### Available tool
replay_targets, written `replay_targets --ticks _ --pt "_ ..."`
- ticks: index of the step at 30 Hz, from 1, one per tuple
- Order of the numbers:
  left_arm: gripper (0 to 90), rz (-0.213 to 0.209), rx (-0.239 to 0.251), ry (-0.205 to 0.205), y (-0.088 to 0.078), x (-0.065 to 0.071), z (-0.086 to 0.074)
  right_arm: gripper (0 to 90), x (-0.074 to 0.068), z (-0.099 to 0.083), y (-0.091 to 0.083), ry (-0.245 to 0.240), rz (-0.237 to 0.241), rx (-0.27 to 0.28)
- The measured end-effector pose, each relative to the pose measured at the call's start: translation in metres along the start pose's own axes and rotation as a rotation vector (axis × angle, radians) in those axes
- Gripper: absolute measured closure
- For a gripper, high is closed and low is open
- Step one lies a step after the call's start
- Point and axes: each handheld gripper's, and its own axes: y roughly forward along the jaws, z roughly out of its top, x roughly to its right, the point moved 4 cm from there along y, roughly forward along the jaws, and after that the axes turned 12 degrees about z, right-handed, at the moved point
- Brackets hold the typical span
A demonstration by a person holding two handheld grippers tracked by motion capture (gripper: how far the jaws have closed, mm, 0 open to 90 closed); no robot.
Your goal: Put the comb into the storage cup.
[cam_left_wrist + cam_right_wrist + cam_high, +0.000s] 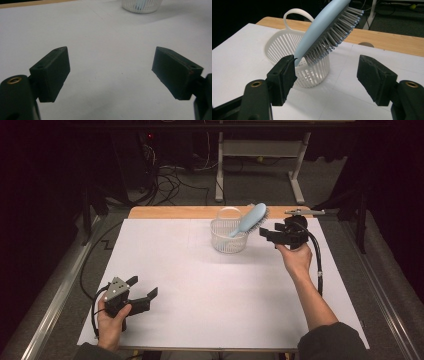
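Jaws spread wide on the right gripper (266,234), and nothing sits between the pads as we look along it: in the right gripper view the two black fingers (282,75) stand well apart with bare white sheet showing in the gap. We see the right hand (296,259) holding it at the far right of the table, pointed toward the white basket (229,236). Just ahead of those jaws is the hairbrush (250,219), pale blue, standing tilted in the basket with its handle end down inside and its bristled head leaning out over the rim toward the gripper. In the right gripper view the hairbrush (329,27) shows bristles facing down and to the right, and its blue back passes close above the tip of the left-hand pad; we cannot tell whether they touch. The basket (287,47) has slotted walls and a loop handle rising at its far side. Over on the near left, the left gripper (144,287) rests low in the left hand (111,320), its jaws also wide apart and holding nothing, as the left gripper view confirms with the pads (53,72) framing plain white sheet. We see the table (200,290) covered by that white sheet, a strip of wood showing along its far edge.
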Motion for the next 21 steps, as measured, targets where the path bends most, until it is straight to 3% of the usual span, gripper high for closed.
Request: replay_targets --ticks 21 --pt "15.8 0.0 0.0 -0.014 0.001 -0.002 0.0 31.4 0.004 -0.005 -0.016 -0.003 -0.005 0.015"
